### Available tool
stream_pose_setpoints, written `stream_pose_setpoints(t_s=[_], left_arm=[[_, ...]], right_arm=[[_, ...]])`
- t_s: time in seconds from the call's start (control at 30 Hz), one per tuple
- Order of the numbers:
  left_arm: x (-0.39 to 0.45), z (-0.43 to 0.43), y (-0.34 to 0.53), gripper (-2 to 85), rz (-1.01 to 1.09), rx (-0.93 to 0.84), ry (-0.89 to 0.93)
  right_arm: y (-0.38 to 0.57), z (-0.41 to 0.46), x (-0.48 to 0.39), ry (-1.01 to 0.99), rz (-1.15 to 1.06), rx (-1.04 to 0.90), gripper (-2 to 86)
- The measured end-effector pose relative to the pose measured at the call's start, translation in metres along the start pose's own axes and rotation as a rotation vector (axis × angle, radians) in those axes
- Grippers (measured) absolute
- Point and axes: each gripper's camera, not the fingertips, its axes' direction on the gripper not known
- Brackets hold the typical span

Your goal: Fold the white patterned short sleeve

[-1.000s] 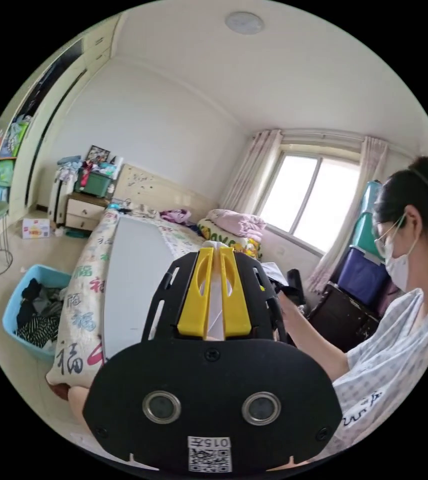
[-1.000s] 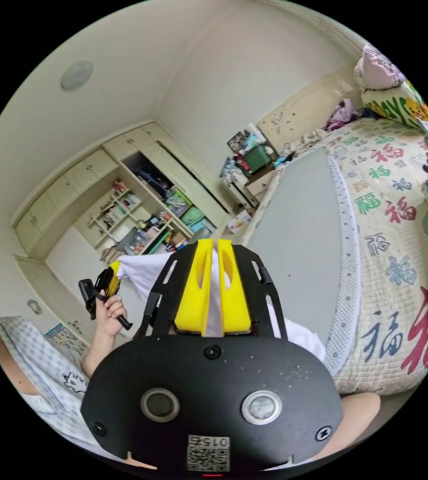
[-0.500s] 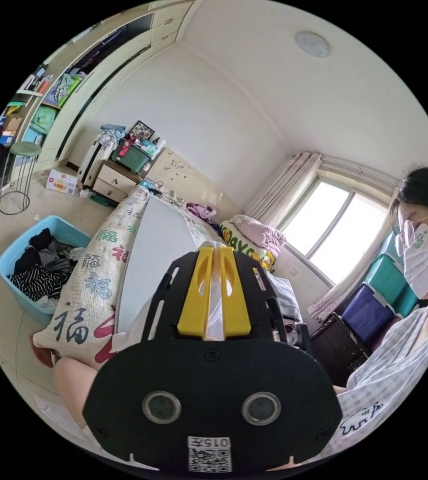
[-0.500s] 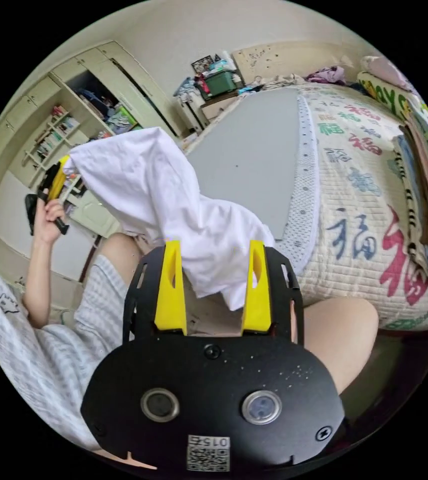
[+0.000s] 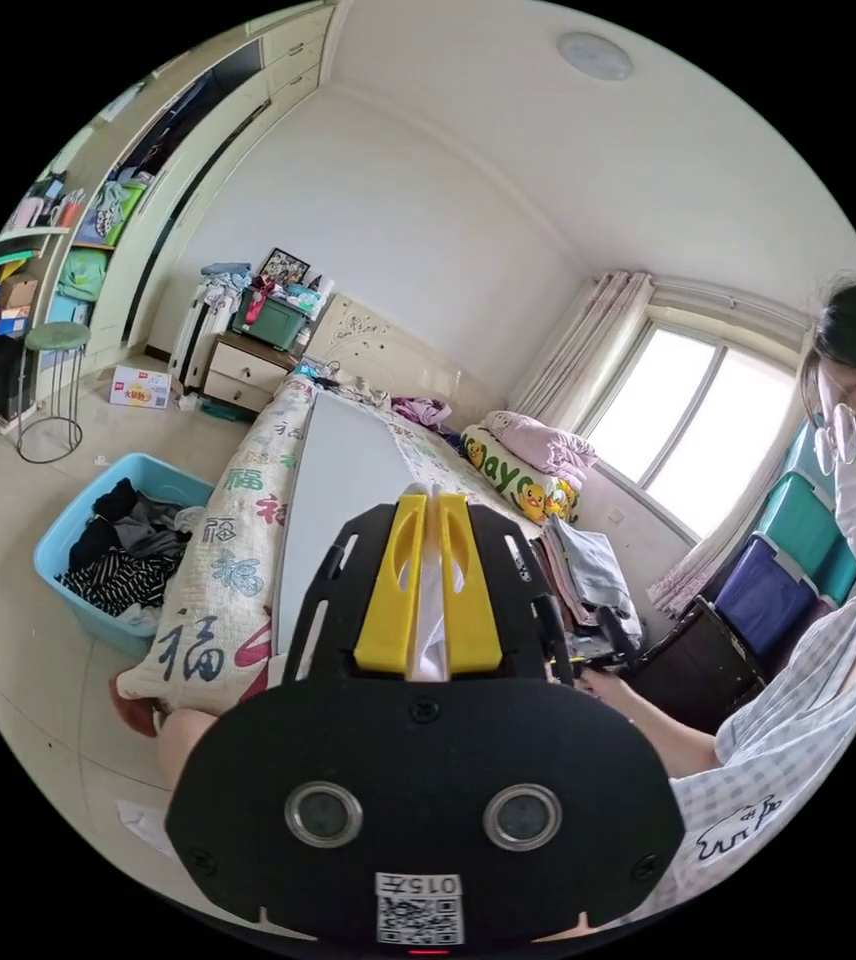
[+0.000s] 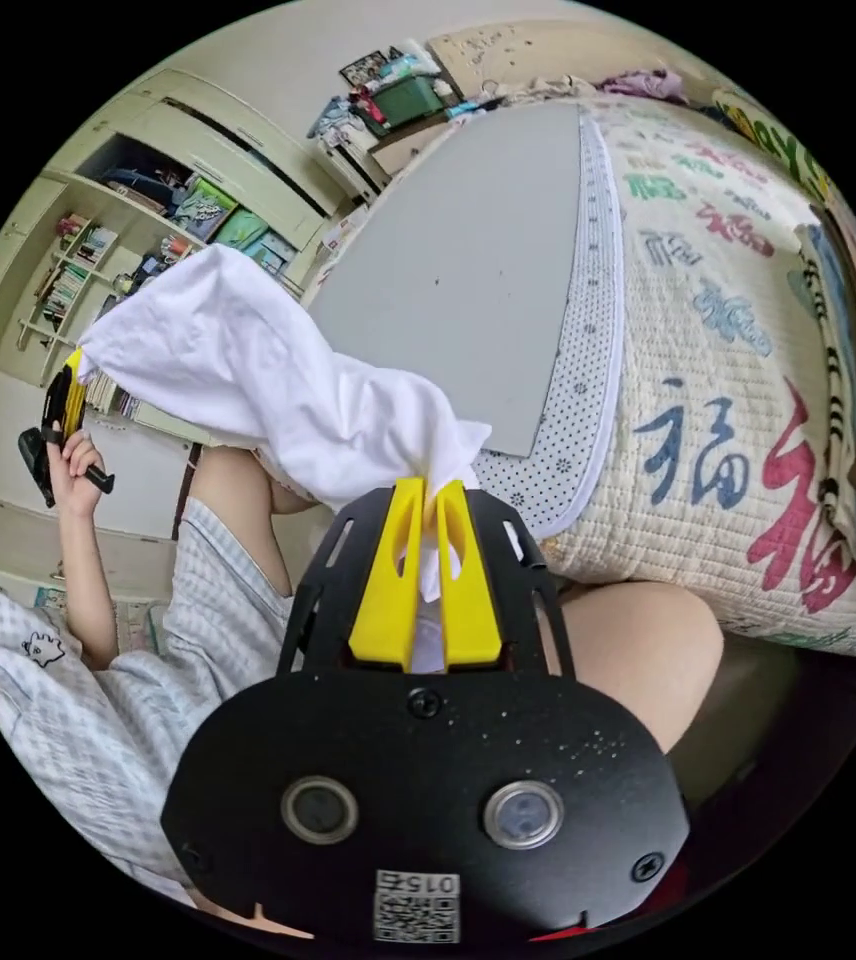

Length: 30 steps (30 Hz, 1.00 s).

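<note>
The white short sleeve shirt (image 6: pixel 268 385) hangs in the air in front of the seated person, stretched between both grippers. My right gripper (image 6: pixel 429 492) is shut on one bunched end of it near the bed's foot. The left gripper (image 6: pixel 70 385) grips the other end at the far left of the right gripper view. In the left gripper view my left gripper (image 5: pixel 428 505) is shut, with a strip of white cloth (image 5: pixel 429 610) pinched between its yellow jaws. No pattern can be made out on the shirt from here.
A grey board (image 6: pixel 478 250) lies on the quilted bed (image 6: pixel 738 400) ahead. A blue basket (image 5: pixel 108 560) of dark clothes stands on the floor beside the bed. Folded clothes (image 5: pixel 588 565) are stacked at the bed's window side. The person's knee (image 6: pixel 638 650) is just below the bed edge.
My right gripper, open half a second ago with the shirt draped between its jaws, has shut on the shirt's lower end. The left gripper stays shut on its end.
</note>
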Motion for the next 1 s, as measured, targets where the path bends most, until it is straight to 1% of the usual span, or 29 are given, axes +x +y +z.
stream_pose_setpoints(t_s=[0.03,0.2,0.3,0.4,0.5,0.67,0.77,0.83,0.87,0.9,0.93,0.97,1.0], left_arm=[[0.002,-0.005,-0.004,0.3,0.014,-0.002,-0.024],[0.003,-0.036,-0.017,0.1,0.024,0.097,-0.055],[0.009,-0.055,-0.025,0.1,0.044,0.174,-0.061],[0.017,-0.068,-0.035,0.0,0.083,0.222,-0.014],[0.027,-0.067,-0.048,0.0,0.131,0.234,-0.015],[0.024,-0.034,-0.069,0.1,0.152,0.193,-0.035],[0.01,0.007,-0.085,0.3,0.141,0.116,-0.059],[-0.016,0.068,-0.097,0.5,0.146,0.017,-0.139],[-0.027,0.09,-0.1,0.6,0.13,-0.011,-0.167],[-0.052,0.142,-0.103,0.7,0.087,-0.084,-0.206],[-0.077,0.196,-0.104,0.9,0.07,-0.187,-0.289],[-0.089,0.22,-0.104,1.0,0.041,-0.245,-0.339],[-0.108,0.26,-0.102,1.1,0.003,-0.366,-0.421]], right_arm=[[0.002,-0.014,-0.003,0.001,-0.006,0.033,1.8],[0.034,-0.175,-0.017,0.003,-0.02,0.386,0.9],[0.046,-0.246,-0.037,0.036,-0.064,0.507,0.8],[0.054,-0.294,-0.062,0.077,-0.115,0.605,0.8],[0.047,-0.319,-0.072,0.038,-0.126,0.646,0.8],[0.004,-0.314,-0.067,0.017,-0.08,0.626,1.1],[-0.044,-0.291,-0.059,0.012,-0.056,0.562,1.7],[-0.088,-0.266,-0.05,0.031,-0.044,0.511,2.4],[-0.13,-0.242,-0.037,0.041,0.011,0.487,3.2],[-0.18,-0.212,-0.026,0.09,0.029,0.441,4.1],[-0.207,-0.193,-0.023,0.148,0.029,0.395,4.4],[-0.257,-0.154,-0.012,0.266,0.073,0.294,4.9],[-0.295,-0.119,0.0,0.285,0.144,0.176,5.2]])
